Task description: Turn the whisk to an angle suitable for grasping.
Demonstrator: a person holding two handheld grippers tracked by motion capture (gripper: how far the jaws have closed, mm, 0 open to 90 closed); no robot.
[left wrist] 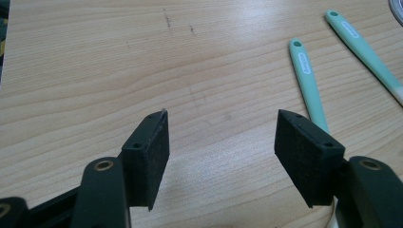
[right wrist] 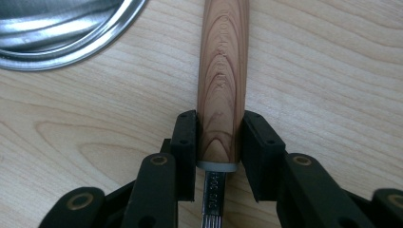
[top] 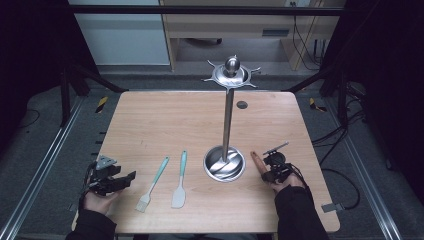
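Wooden-handled utensil (right wrist: 222, 85): one, on bench (top: 165, 120) beside steel stand base (top: 224, 164), pinched by right hand-held gripper (right wrist: 219, 152), grain legible there. Left hand-held gripper (left wrist: 221, 142) spread, empty. Two green-handled tools (top: 159, 175).

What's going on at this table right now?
A person works with a gripper in each hand. The right gripper has its jaws around the wooden handle of a utensil lying beside the steel base of a hanging stand; the pads look to be touching the wood. The left gripper is open over bare table, with nothing between its jaws. A brush and a spatula lie flat nearby.
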